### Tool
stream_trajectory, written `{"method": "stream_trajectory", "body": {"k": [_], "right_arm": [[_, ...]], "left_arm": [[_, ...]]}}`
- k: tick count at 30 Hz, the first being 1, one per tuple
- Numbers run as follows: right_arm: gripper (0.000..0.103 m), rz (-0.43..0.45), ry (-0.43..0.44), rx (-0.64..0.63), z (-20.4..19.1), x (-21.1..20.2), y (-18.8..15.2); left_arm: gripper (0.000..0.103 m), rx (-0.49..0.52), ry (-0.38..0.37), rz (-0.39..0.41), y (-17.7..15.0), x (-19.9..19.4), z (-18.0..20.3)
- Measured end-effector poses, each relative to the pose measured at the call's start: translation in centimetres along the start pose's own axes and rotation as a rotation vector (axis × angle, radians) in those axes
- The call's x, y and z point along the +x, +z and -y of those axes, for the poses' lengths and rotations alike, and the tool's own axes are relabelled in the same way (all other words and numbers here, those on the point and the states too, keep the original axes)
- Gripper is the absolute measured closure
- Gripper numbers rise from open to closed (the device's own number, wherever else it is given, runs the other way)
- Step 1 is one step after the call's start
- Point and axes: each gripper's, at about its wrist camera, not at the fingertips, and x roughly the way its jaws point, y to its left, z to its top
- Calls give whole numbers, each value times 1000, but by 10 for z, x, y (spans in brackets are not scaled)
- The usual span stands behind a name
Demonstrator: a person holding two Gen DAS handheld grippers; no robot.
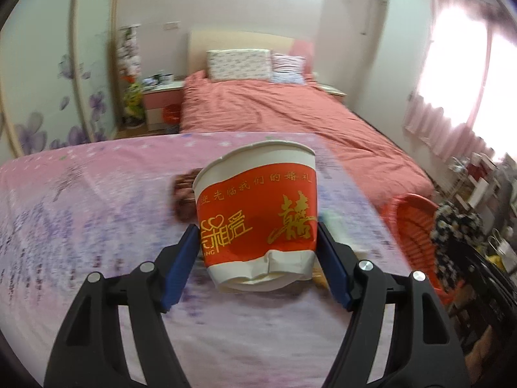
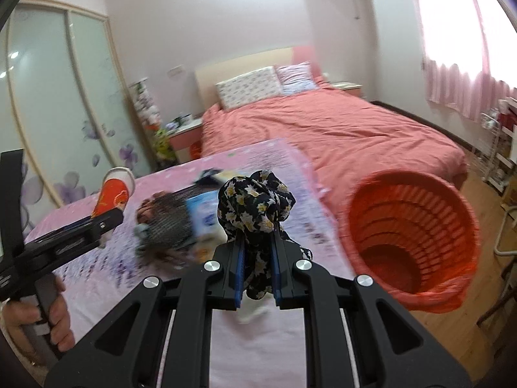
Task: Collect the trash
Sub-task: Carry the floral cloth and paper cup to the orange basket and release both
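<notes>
Holding a paper cup (image 1: pixel 258 213) in my left claw (image 1: pixel 258 252), I have both hands loaded and am mid-carry toward the basket (image 2: pixel 416 236). The cup sits upright between the blue pads (image 1: pixel 182 268), which press its lower sides; its base is crumpled and dented inward, so the thin paper is already giving. It hangs above the tabletop (image 1: pixel 80 226), not resting on it, as far as I can tell.

My right claw (image 2: pixel 257 268) is pressed together on a wad of cloth (image 2: pixel 255 210), black with pale flowers, soft and bunched into a knot above the fingers with a tail hanging below.

I judge the step in hand to be transport: both pieces lifted, neither dropped yet. Next I need to swing each claw over the basket's mouth and spread it. The basket is red slatted plastic, round and tapering, standing on the floor just beside the tabletop's right edge, near the bed (image 2: pixel 323 129). It looks empty inside.

More litter lies on the pink flowered tabletop cover: a blue packet (image 2: pixel 206 210) and a dark blurred wrapper (image 2: pixel 164 223), left for later passes. The cup could slip if I squeeze harder and it collapses.
</notes>
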Motion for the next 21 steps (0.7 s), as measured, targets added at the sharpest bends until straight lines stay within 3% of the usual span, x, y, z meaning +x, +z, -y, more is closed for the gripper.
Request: {"method": "stream_trajectory", "body": {"k": [12,21], "right_arm": [[89,18,-113,163,107,2,4],[89,16,-140,236,156,17,4]], "left_arm": [[33,166,-230,-47,-10,33,155],[33,255,-307,-107,-25,76,232]]}}
